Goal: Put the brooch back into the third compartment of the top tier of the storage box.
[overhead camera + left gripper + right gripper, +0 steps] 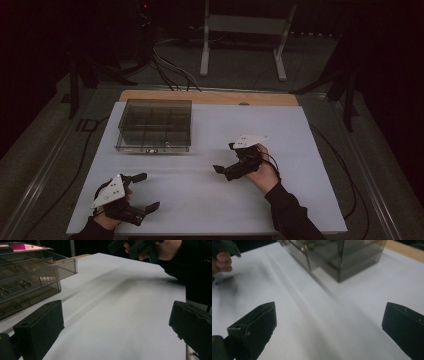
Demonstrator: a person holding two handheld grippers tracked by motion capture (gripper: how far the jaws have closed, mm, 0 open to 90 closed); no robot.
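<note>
Left gripper [143,191] open, organizer box [154,125] lying crosswise

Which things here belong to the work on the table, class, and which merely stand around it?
Likely part of the work:
- clear compartment box, lid shut
- left gripper, open, holding nothing
- right gripper, open, holding nothing
- white table top

Just standing about:
- white metal frame on the floor behind
- cables on the floor

Dim, dark surroundings; soft blurred shadows streak the white table [210,190].
</note>
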